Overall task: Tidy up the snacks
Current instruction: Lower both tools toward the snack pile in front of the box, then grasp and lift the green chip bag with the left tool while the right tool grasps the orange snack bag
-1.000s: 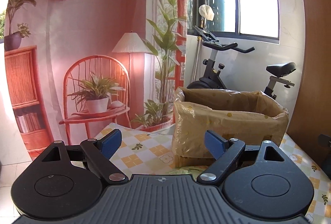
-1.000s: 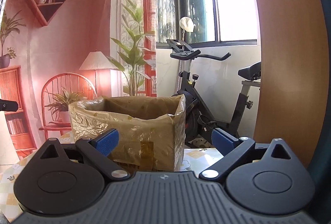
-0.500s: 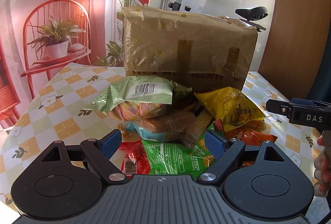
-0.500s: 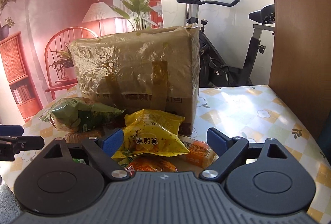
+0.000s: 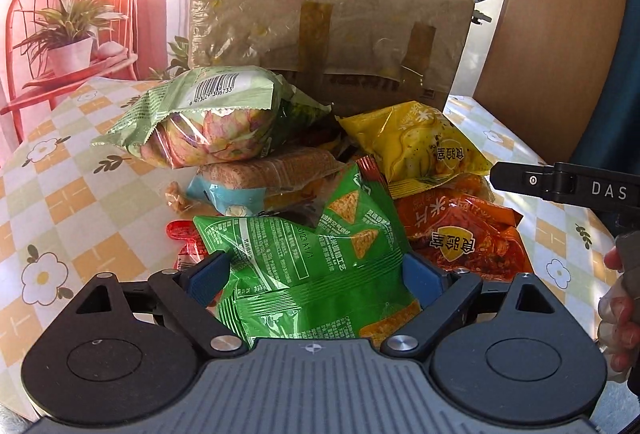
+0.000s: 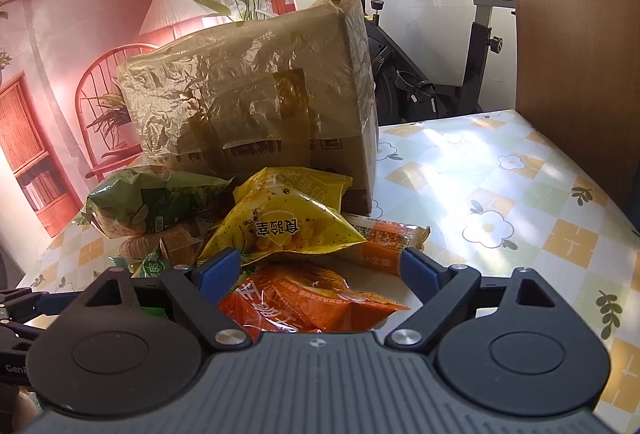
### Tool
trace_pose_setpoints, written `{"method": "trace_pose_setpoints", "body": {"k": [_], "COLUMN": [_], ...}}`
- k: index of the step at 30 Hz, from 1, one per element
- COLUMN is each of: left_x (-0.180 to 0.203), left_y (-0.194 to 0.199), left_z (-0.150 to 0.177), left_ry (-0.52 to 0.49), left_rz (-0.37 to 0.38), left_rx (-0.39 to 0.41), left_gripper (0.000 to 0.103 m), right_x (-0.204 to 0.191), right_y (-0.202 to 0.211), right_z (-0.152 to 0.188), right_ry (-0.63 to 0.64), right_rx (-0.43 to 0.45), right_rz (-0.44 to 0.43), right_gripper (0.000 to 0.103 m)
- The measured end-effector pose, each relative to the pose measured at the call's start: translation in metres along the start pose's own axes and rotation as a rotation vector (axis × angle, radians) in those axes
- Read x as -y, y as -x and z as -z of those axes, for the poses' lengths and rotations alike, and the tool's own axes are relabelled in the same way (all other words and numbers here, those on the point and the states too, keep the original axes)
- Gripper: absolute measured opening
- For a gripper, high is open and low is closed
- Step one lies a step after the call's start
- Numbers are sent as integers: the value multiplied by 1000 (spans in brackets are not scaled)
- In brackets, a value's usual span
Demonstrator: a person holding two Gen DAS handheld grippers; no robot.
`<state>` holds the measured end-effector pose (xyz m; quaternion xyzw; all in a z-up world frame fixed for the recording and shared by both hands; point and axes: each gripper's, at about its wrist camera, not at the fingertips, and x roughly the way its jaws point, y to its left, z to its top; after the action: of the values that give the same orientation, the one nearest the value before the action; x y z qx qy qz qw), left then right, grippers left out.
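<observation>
Snack pile on checked tabletop (image 5: 60,193), heaped right in front of plastic-wrapped cardboard box (image 5: 328,21)

Left gripper (image 5: 316,274) low over near edge of pile, fingers (image 5: 208,274) spread wide and opening further, green chip bag (image 5: 304,258) lying between the blue pads, apparently not pressed by either pad

Behind green chip bag: pale green pack (image 5: 208,121) with barcode on top of pile, resting on cracker pack (image 5: 264,173); yellow bag (image 5: 416,149) to the right, leaning toward box; orange bag (image 5: 464,234) just below yellow bag; small red wrapper (image 5: 182,234) at left edge of pile

Right gripper (image 6: 320,272) beside pile on right side, fingers (image 6: 218,270) wide apart, gripping nothing, orange bag (image 6: 304,298) lying in the gap; yellow bag (image 6: 288,222) just beyond, orange bar (image 6: 384,238) touching its right corner

Hand (image 5: 618,318) at right edge of left view, holding right gripper
</observation>
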<state>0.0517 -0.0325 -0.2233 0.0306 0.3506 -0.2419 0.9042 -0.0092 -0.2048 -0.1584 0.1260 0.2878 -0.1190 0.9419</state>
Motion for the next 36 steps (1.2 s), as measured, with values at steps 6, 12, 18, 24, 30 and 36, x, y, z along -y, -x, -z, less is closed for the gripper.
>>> {"method": "trace_pose_setpoints", "body": {"k": [6, 12, 18, 24, 30, 36], "left_x": [5, 20, 16, 11, 16, -5], "left_y": [-4, 20, 35, 37, 28, 18], "left_z": [6, 9, 7, 6, 9, 9], "left_ry": [-9, -100, -81, -62, -80, 29], "left_rz": [-21, -41, -58, -62, -82, -72], "left_rx": [-6, 74, 135, 139, 94, 29], "left_gripper": [90, 67, 57, 29, 63, 89], "right_x": [4, 7, 9, 15, 16, 14], "right_y": [-6, -17, -36, -52, -58, -50], "right_z": [6, 7, 6, 11, 20, 22], "right_ry": [-46, -104, -187, -230, -239, -214], "right_rx": [-41, -91, -145, -187, -212, -189], "right_rz": [-4, -10, -12, 29, -11, -27], "right_gripper": [90, 90, 92, 94, 85, 72]}}
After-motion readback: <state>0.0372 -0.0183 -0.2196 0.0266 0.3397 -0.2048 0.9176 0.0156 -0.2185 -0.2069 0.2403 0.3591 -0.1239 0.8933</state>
